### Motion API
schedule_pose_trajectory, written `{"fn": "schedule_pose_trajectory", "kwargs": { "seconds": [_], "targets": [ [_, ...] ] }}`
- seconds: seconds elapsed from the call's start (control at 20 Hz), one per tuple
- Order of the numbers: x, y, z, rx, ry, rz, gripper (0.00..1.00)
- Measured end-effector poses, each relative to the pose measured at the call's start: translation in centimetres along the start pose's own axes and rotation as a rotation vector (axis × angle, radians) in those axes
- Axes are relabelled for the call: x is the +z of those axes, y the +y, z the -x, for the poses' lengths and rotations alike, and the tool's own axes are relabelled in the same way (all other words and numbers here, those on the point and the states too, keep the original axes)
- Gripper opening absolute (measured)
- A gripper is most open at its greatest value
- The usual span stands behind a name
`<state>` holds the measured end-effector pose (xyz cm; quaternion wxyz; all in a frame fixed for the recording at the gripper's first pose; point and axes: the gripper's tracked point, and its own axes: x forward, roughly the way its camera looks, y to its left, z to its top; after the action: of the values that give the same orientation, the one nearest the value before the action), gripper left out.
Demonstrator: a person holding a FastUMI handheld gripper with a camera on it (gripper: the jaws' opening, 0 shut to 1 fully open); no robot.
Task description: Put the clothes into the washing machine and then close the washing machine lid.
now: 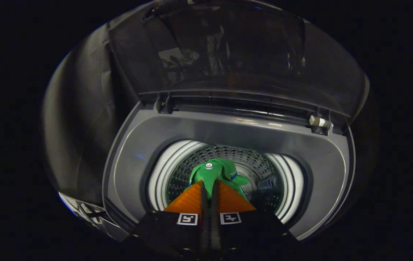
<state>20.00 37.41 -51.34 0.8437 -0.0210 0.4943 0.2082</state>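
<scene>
Tool (209,188) pinches one green garment (213,174) over one washing machine drum (228,170), lid (228,47) raised.

Gripper (209,188) over drum (228,174) opening, fingers pinching garment (215,174), which hangs into drum. Lid (228,54) raised upright at far side, behind opening.

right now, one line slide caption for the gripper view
Gripper shut on green garment, held over the drum of the washing machine, lid open.
</scene>
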Motion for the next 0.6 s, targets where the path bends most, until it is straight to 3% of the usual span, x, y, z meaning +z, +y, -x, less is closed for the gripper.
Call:
{"fn": "schedule_pose_trajectory", "kwargs": {
  "seconds": [0.1, 0.25, 0.3, 0.5, 0.6],
  "targets": [
    [-0.2, -0.2, -0.5, -0.013, 0.01, -0.003, 0.09],
    [0.3, -0.7, -0.6, -0.029, -0.021, -0.003, 0.24],
    [0.8, -0.9, -0.5, -0.041, -0.031, 0.011, 0.23],
    [0.6, -1.5, -0.5, -0.057, -0.019, 0.021, 0.99],
    [0.4, -1.8, -0.4, -0.052, -0.021, 0.008, 0.99]
  ]
}}
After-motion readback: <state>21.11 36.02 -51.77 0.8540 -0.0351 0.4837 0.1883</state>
